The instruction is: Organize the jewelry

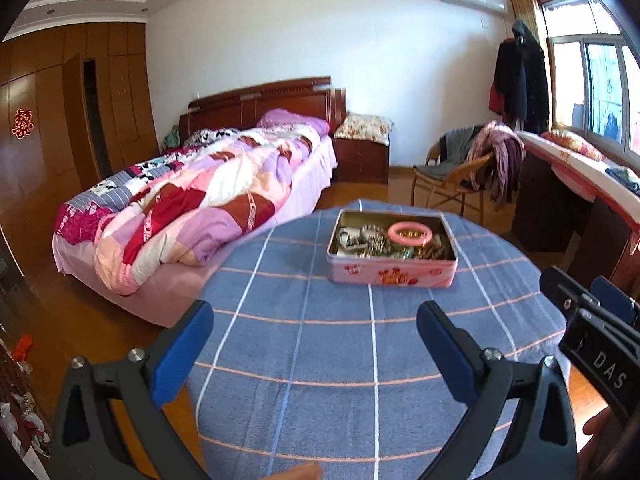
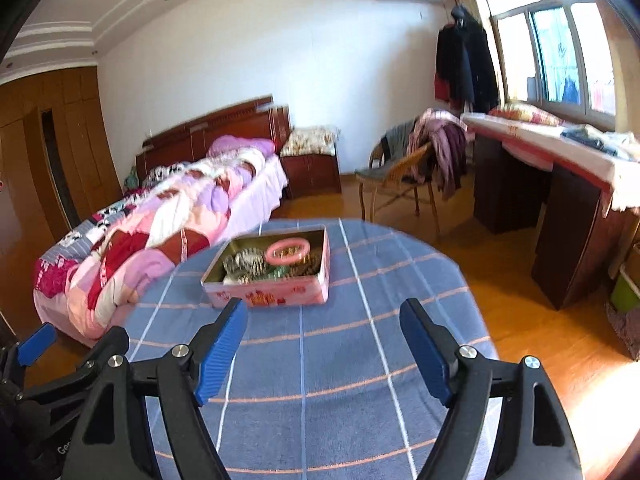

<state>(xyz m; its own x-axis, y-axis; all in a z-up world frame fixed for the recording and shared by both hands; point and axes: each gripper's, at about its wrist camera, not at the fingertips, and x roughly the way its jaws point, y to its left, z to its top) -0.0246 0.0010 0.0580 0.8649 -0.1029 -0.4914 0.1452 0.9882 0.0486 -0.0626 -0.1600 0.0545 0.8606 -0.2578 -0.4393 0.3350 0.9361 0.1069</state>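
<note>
pink tin (image 1: pixel 392 276) open on blue checked tablecloth (image 1: pixel 320 360), far side of table; inside a pink bangle (image 1: pixel 410 234) on top of mixed metal jewelry (image 1: pixel 368 244). left gripper (image 1: pixel 316 320) and right gripper (image 2: pixel 324 320) both spread apart, holding nothing, short of the tin. bed (image 1: pixel 192 204) behind, chair (image 1: pixel 452 176) by window.

The left wrist view looks forward and slightly down along the left gripper (image 1: pixel 316 322), whose blue-padded fingers fill the lower frame, over a blue checked tablecloth (image 1: pixel 320 340) to a pink tin (image 1: pixel 392 274) just above centre, with the right gripper (image 1: pixel 592 308) at the right edge. The right wrist view faces the same way from the right gripper (image 2: pixel 324 320) beside it, so the pink tin (image 2: pixel 276 292) sits left of centre and the left gripper (image 2: pixel 36 340) shows at the lower left. Both views share the tablecloth (image 2: pixel 340 340), the tin, the bed (image 1: pixel 192 208) at the left, the chair (image 1: pixel 448 184) and the window (image 1: pixel 592 76) at the upper right.
</note>
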